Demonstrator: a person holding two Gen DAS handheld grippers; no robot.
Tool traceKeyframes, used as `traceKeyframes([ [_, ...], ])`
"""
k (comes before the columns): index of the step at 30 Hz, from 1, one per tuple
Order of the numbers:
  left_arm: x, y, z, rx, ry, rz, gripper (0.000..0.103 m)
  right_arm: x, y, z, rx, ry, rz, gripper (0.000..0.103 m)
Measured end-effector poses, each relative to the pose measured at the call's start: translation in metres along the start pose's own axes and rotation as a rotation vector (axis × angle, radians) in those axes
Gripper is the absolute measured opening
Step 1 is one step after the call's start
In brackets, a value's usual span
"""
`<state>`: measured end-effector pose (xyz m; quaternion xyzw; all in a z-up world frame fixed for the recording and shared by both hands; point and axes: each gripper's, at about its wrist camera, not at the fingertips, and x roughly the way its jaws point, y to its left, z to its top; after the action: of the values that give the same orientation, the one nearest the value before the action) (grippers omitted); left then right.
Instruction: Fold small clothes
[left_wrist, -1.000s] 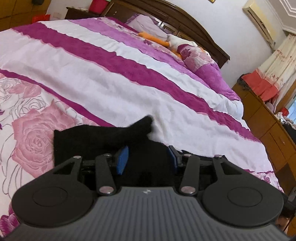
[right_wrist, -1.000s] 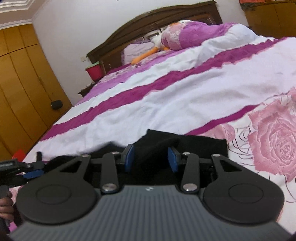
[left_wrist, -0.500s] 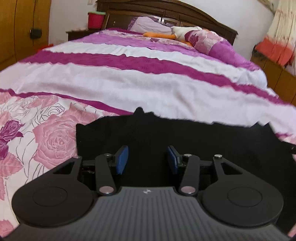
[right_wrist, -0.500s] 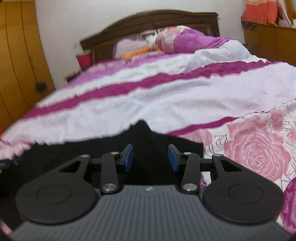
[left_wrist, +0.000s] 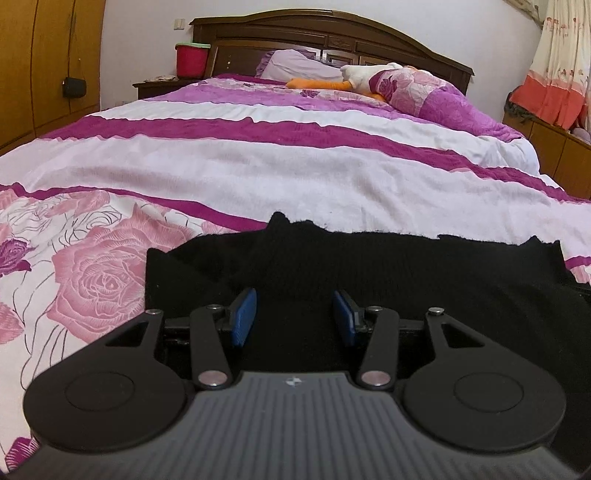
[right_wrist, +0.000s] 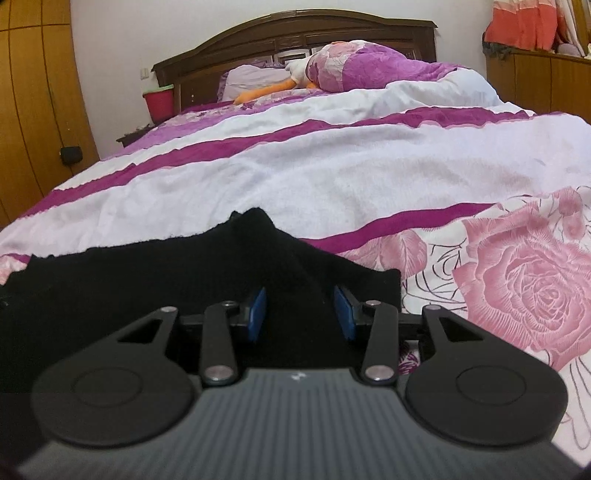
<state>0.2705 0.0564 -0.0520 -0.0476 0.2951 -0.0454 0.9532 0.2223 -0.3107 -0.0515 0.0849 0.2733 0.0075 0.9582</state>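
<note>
1. The left gripper (left_wrist: 293, 317) and the right gripper (right_wrist: 300, 314) each have their blue pads partly apart with black cloth bunched between them; whether the pads truly pinch it, I cannot tell.
2. The black garment (left_wrist: 388, 273) lies on the bedspread (left_wrist: 258, 166) at 12 o'clock from both, its long axis running 9 to 3, each hand at one end.
3. A second ago it looked bunched and the views tilted; now both are level and it is stretched wide.

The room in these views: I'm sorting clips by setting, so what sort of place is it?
A home bedroom: a large bed with a carved wooden headboard, a pillow at its head, and wooden wardrobe doors along the wall.
</note>
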Motion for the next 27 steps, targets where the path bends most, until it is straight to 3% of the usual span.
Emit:
traceKeyframes([
  [8, -0.002, -0.005, 0.003, 0.026, 0.017, 0.027, 0.053, 0.0, 0.0, 0.0, 0.006, -0.005, 0.002, 0.042],
  [13, -0.024, -0.012, 0.014, 0.028, 0.051, 0.05, 0.053, -0.009, 0.005, 0.007, -0.002, 0.011, -0.021, 0.043],
  [18, -0.064, -0.014, 0.015, 0.046, 0.064, 0.065, 0.054, -0.046, 0.002, 0.01, 0.067, 0.01, 0.003, 0.057],
  [27, -0.135, -0.036, -0.004, 0.065, 0.071, 0.055, 0.057, -0.118, -0.008, -0.007, 0.083, -0.011, 0.058, 0.058],
])
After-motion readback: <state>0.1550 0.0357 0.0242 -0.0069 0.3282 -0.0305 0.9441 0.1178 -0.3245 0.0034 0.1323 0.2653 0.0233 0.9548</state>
